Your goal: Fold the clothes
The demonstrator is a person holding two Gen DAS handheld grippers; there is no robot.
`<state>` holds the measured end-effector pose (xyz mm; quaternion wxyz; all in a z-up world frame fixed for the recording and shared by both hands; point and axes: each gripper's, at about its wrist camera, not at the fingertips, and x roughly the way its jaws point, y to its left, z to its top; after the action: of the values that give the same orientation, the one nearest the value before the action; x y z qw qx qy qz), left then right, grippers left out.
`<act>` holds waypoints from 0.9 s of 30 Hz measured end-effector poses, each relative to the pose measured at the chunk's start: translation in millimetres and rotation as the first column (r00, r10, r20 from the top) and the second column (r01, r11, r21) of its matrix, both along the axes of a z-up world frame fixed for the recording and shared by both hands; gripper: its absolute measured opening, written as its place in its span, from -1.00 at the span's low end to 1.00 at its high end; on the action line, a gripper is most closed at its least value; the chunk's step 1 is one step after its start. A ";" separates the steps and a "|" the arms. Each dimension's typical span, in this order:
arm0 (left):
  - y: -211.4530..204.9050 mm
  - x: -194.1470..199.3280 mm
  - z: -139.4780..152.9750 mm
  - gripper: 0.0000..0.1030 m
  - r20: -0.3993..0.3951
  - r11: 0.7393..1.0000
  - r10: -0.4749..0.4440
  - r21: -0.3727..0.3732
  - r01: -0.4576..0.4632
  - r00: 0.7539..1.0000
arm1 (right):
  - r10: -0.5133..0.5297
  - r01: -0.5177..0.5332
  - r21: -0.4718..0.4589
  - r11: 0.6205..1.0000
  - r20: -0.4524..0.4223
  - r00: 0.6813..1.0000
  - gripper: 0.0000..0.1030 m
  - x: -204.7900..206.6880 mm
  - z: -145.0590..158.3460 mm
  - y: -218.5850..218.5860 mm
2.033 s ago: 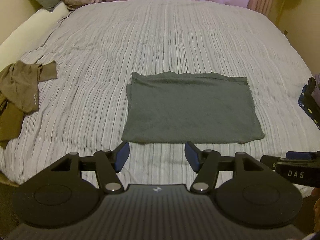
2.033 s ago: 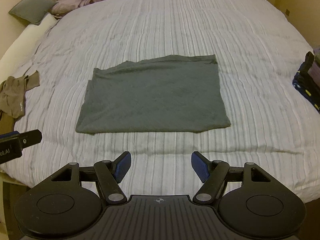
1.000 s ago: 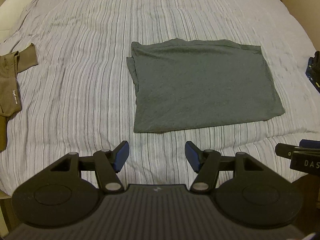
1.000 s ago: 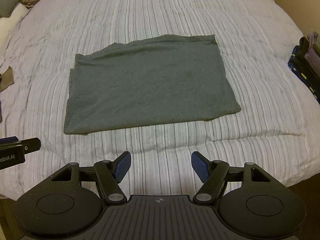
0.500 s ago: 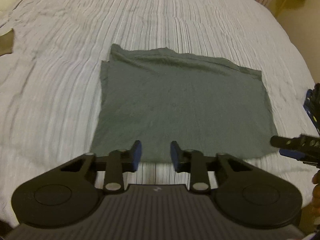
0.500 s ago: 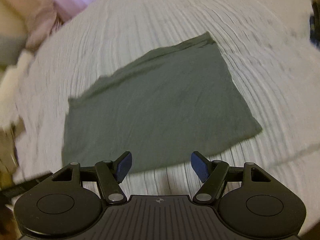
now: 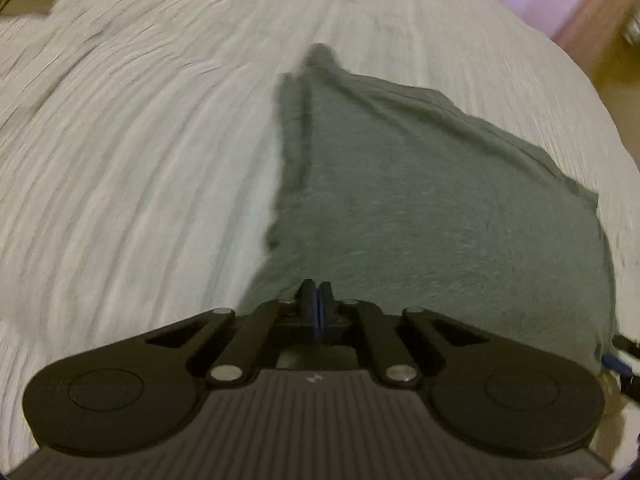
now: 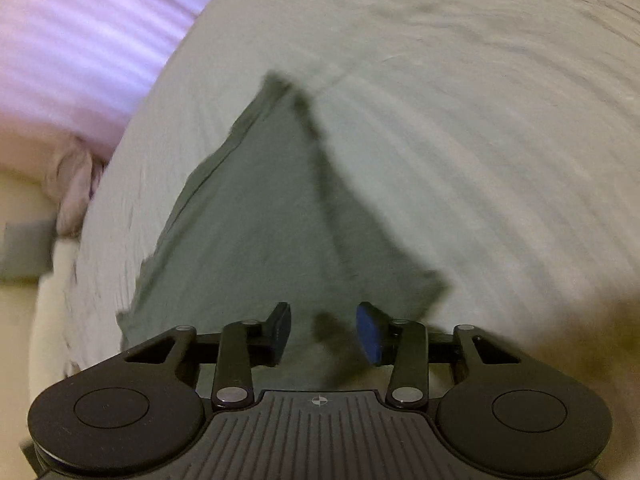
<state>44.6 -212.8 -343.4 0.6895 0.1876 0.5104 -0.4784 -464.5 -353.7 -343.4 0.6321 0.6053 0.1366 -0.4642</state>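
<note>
Grey shirt (image 7: 440, 208) closer than before, left gripper (image 7: 316, 292) jaws now together.

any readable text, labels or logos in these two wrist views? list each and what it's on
No readable text in either view.
Small pale mark on the left hand-held gripper body: a symbol, no letters.
Small round crosshair mark on the right hand-held gripper body: a symbol, no letters.
Grey shirt and bedspread: blurred, no print visible.

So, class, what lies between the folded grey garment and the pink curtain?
Between grey garment and curtain, only bare striped bedspread; right wrist view.
</note>
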 end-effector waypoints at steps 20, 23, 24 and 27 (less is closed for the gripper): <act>-38.0 44.7 -5.0 -0.86 -0.048 0.993 0.066 -0.093 -0.070 0.997 | 0.240 -0.232 -0.095 0.968 0.085 0.967 0.26 -12.4 -20.0 -71.8; -30.8 47.0 7.3 -0.76 -0.108 0.989 0.087 -0.114 -0.099 0.990 | 0.288 -0.280 -0.075 0.957 0.125 0.949 0.25 -12.8 -28.4 -73.8; -28.8 47.7 10.3 -0.76 -0.137 0.988 0.086 -0.119 -0.103 0.987 | 0.298 -0.290 -0.071 0.954 0.139 0.945 0.25 -10.8 -30.6 -75.9; -26.0 50.3 13.7 -0.74 -0.202 0.985 0.086 -0.128 -0.114 0.976 | 0.313 -0.309 -0.053 0.950 0.179 0.933 0.20 1.4 -38.5 -84.8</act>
<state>94.9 -238.9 -329.6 0.6706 0.0651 0.5499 -0.4936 -463.1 -438.5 -381.8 0.7148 0.6090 0.1655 -0.3014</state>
